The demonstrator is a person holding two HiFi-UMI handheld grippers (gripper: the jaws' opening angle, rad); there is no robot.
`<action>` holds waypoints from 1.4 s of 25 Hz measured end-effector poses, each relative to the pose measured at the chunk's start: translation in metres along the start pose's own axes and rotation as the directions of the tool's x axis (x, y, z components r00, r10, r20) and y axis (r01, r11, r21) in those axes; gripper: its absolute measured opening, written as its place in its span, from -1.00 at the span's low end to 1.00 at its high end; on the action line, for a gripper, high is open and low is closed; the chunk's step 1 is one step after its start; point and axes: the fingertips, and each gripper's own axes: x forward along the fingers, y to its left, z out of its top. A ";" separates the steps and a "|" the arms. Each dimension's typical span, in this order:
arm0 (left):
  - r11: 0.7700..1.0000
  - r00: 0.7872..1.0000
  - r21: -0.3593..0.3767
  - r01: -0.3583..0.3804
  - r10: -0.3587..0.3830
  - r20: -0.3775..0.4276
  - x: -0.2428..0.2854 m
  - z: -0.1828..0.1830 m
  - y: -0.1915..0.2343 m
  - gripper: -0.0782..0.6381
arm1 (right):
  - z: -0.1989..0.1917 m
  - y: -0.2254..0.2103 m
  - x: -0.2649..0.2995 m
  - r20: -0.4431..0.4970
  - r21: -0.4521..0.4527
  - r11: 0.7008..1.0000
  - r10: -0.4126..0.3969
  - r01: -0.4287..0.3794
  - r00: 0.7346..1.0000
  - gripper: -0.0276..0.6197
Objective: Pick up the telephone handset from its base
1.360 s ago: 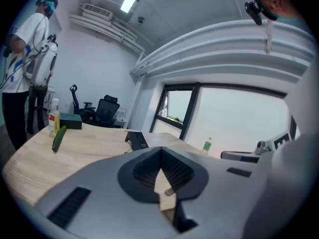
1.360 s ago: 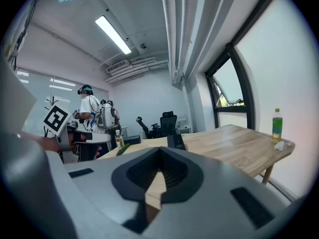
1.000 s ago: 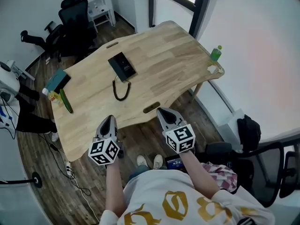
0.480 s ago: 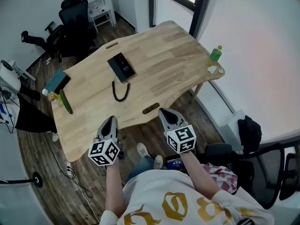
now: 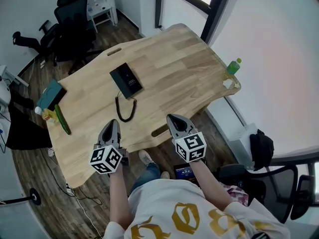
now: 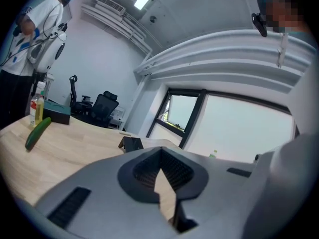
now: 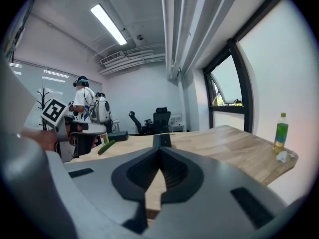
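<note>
The phone [image 5: 126,79] lies on the desk [image 5: 189,68], upper centre of the head view, with its cord [image 5: 124,108] curling below it. The left gripper [image 5: 112,124] and right gripper [image 5: 174,118] hover at the desk's lower edge, well apart from the phone, jaws together and empty.

Left claw [image 5: 112,124] and right claw [image 5: 174,118] carried forward to the desk [image 5: 174,68] edge, telephone [image 5: 126,78] nearer, 1 foot [image 5: 145,157] stepped ahead.
</note>
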 end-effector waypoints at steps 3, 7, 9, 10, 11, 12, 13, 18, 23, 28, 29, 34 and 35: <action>1.000 1.000 -0.020 0.007 -0.008 -0.012 0.037 0.009 0.015 -0.76 | 0.008 -0.011 0.030 -0.008 0.002 1.000 -0.003 0.003 1.000 -0.90; 1.000 0.999 0.001 0.028 -0.028 -0.029 0.074 0.024 0.031 -0.76 | 0.023 -0.018 0.071 -0.006 0.006 1.000 -0.008 0.008 1.000 -0.90; 0.999 0.999 0.007 0.040 -0.039 -0.037 0.087 0.028 0.040 -0.76 | 0.028 -0.020 0.086 -0.002 0.006 1.000 -0.019 0.019 1.000 -0.90; 0.999 0.998 0.004 0.044 -0.044 -0.037 0.093 0.030 0.044 -0.76 | 0.030 -0.021 0.092 0.000 0.004 1.000 -0.024 0.024 1.000 -0.90; 0.999 0.998 0.001 0.045 -0.045 -0.036 0.098 0.032 0.049 -0.76 | 0.031 -0.021 0.098 0.001 0.002 1.000 -0.027 0.027 1.000 -0.90; 0.999 0.998 -0.002 0.044 -0.044 -0.035 0.103 0.033 0.054 -0.76 | 0.031 -0.021 0.102 -0.001 -0.001 1.000 -0.030 0.030 1.000 -0.90; 0.999 0.998 -0.007 0.043 -0.043 -0.036 0.107 0.033 0.058 -0.76 | 0.030 -0.022 0.106 -0.006 -0.002 1.000 -0.031 0.031 0.999 -0.90; 0.998 0.998 -0.034 0.052 -0.053 -0.042 0.124 0.034 0.065 -0.76 | 0.028 -0.028 0.118 -0.033 0.001 0.999 -0.042 0.042 0.999 -0.90; 0.997 0.999 -0.071 0.030 -0.033 -0.042 0.138 0.036 0.085 -0.76 | 0.041 -0.030 0.137 -0.028 -0.019 0.999 -0.026 0.026 0.999 -0.90; 1.000 0.999 0.004 -0.010 0.011 -0.035 0.149 0.041 0.100 -0.76 | 0.039 -0.035 0.159 -0.047 -0.030 1.000 -0.005 0.004 0.999 -0.90; 1.000 0.999 0.004 -0.011 0.011 -0.038 0.151 0.042 0.101 -0.76 | 0.038 -0.036 0.163 -0.052 -0.028 1.000 -0.003 0.001 0.999 -0.90; 0.999 0.995 -0.016 -0.028 0.026 -0.094 0.163 0.025 0.114 -0.76 | 0.030 -0.034 0.179 -0.077 -0.017 1.000 0.020 -0.022 0.997 -0.90; 0.999 0.993 -0.024 -0.026 0.023 -0.113 0.167 0.019 0.116 -0.76 | 0.028 -0.034 0.183 -0.084 -0.019 1.000 0.023 -0.025 0.996 -0.90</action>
